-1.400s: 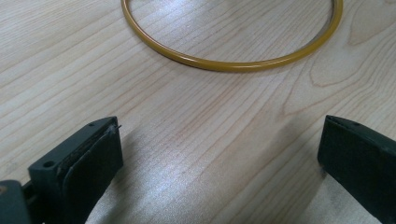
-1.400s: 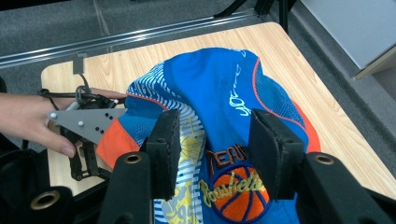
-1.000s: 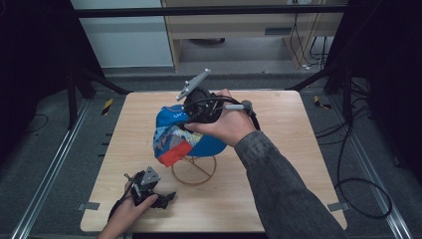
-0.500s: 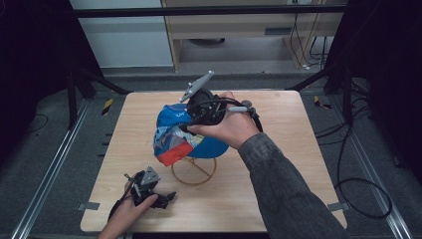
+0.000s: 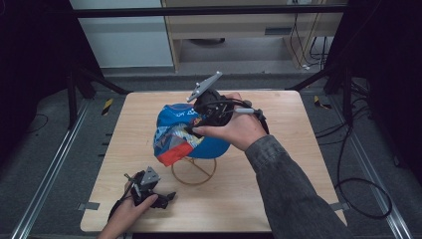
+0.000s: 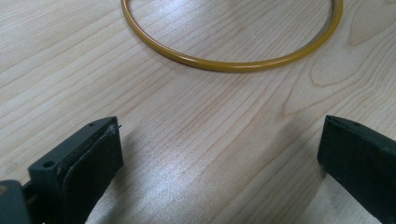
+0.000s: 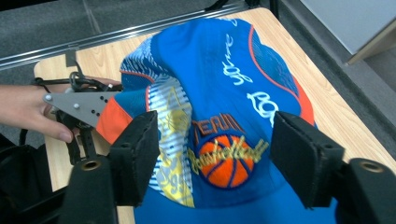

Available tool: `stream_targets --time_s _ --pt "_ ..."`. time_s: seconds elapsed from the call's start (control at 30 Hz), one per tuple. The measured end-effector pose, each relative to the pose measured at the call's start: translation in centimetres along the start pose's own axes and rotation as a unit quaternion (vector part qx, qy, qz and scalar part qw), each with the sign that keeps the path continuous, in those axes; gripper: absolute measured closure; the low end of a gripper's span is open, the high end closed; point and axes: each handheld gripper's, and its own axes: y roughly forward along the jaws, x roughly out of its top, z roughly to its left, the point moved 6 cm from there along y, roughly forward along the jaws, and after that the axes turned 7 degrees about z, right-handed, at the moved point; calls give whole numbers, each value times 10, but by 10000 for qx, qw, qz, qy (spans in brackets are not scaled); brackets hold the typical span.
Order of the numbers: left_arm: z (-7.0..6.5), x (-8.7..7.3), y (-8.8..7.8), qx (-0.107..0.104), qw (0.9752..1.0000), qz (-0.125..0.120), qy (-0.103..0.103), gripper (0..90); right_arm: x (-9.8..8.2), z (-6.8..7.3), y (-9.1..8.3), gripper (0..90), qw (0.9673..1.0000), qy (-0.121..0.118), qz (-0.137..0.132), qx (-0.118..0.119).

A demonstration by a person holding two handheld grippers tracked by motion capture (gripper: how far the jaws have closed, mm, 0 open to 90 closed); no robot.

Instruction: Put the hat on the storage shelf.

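A blue basketball cap (image 5: 175, 133) with an orange brim corner sits on a yellow wire ring stand (image 5: 194, 172) in the middle of the table. My right gripper (image 5: 195, 127) hovers at the cap's top. Its jaws have just been opening. In the right gripper view the cap (image 7: 219, 88) lies between and beyond the spread pads (image 7: 140, 154), which do not press on it. My left gripper (image 5: 166, 196) rests on the wood near the front left, open and empty. The left gripper (image 6: 219, 158) faces the stand's ring (image 6: 233, 63).
The wooden table (image 5: 278, 169) has bare room to the right and behind the cap. Dark frame bars and floor rails surround it. Cables trail on the floor at the right.
My right gripper has shifted slightly to the right on top of the cap. The cap and my left gripper have stayed where they were.
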Motion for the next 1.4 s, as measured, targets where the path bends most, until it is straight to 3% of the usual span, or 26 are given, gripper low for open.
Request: stream_targets --time_s 1.4 --pt "0 0 0 -1 10000 10 11 0 -62 -24 -31 109 9973 606 -92 -407"
